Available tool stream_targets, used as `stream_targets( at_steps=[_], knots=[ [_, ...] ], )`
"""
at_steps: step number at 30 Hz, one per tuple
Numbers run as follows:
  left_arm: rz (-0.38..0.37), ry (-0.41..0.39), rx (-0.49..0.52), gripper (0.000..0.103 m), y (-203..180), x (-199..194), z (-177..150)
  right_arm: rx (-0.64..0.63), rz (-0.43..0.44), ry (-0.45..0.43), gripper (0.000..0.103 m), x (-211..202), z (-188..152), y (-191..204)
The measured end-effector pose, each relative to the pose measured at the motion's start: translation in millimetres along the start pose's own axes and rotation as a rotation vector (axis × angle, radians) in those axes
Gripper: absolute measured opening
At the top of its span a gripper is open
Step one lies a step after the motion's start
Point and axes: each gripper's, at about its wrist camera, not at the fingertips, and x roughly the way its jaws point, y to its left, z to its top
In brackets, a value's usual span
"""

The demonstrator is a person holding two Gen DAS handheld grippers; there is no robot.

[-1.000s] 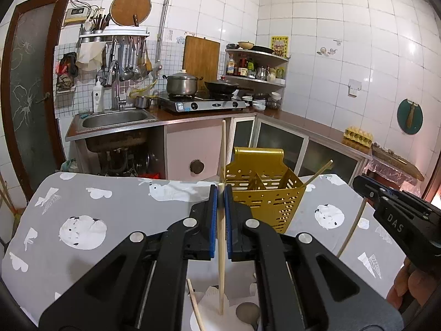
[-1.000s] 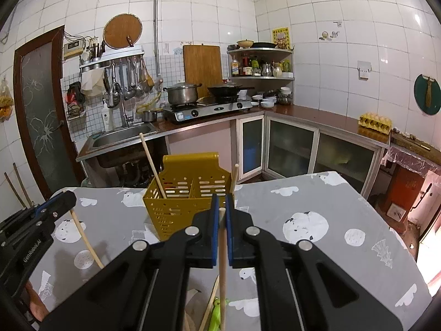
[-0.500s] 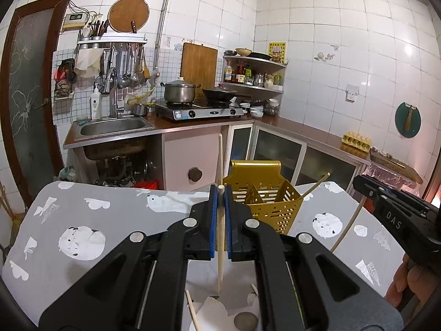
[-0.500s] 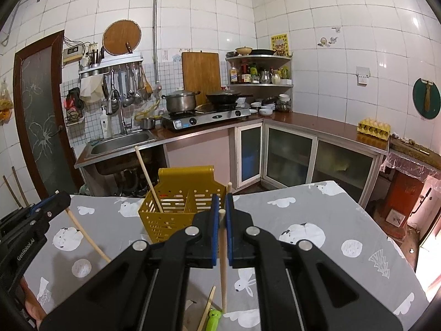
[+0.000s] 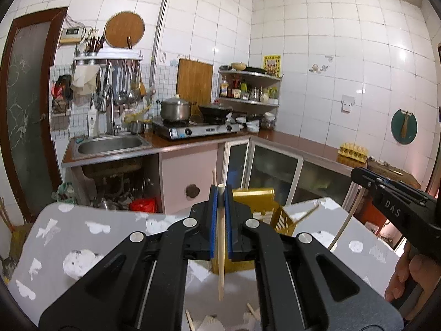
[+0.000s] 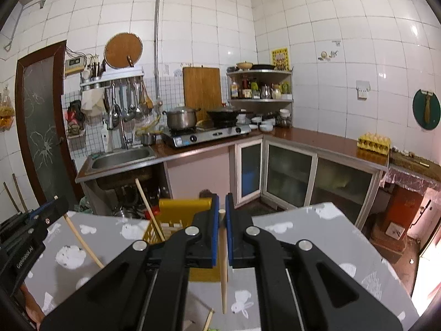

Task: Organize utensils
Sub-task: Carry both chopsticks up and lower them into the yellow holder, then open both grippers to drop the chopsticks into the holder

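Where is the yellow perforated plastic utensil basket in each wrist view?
Left wrist: yellow perforated plastic utensil basket sits just right of centre, behind the left hand-held gripper.
Right wrist: just left of centre, behind the right hand-held gripper.
Shared landmark: steel cooking pot.

A yellow perforated plastic utensil basket (image 6: 176, 218) stands on the grey animal-print worktop (image 6: 308, 229), one pale wooden chopstick (image 6: 150, 209) leaning in it. Behind the worktop, a steel sink (image 6: 121, 157) lies left of a gas stove (image 6: 206, 135).
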Motion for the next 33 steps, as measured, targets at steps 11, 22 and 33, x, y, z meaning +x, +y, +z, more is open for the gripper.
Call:
stream_targets(
  at_steps=[11,22,33],
  knots=[
    [-0.035,-0.119,-0.027,0.004,-7.3,1.0,75.7,0.019,0.027,-0.076,0.005,10.9,64.3,9.0],
    [-0.028,-0.121,-0.01,0.004,-11.8,65.6,94.4,0.03,0.022,-0.099,0.005,57.1,83.2,9.3],
    [-0.027,-0.02,-0.019,0.004,-6.8,139.1,43.0,0.025,0.028,-0.037,0.005,123.3,40.2,0.3]
  ],
)
